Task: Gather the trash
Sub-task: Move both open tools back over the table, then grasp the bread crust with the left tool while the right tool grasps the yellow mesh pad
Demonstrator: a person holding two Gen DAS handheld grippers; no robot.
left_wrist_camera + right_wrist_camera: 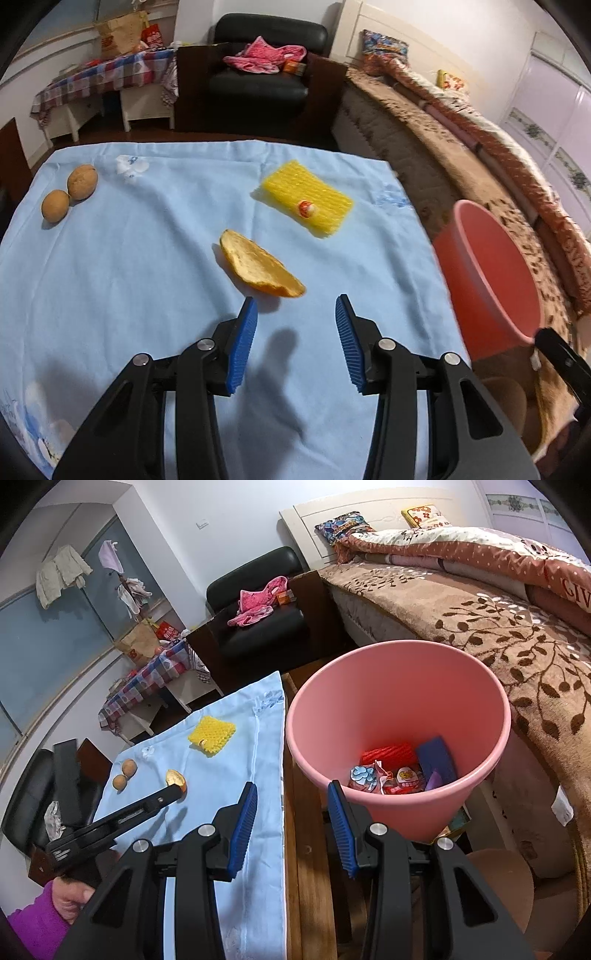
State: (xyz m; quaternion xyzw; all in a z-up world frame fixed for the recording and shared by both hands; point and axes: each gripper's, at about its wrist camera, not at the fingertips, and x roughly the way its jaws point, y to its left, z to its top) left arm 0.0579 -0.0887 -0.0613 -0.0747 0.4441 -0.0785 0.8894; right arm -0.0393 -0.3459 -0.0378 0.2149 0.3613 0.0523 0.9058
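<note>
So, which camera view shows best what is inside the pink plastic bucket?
The right wrist view: it looks down into the pink plastic bucket and shows the wrappers at its bottom. The left wrist view shows only its outer wall and rim.

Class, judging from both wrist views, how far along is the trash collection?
Done: wrappers already lie in the pink bin. In hand: nothing; the left claw is open just short of the orange peel, and the right claw is open near the bin. Left: the peel, the yellow foam net, and perhaps the two walnuts.

Home bedroom; quilted bed (480, 602), black armchair (258, 74), checked-cloth side table (99, 79)
</note>
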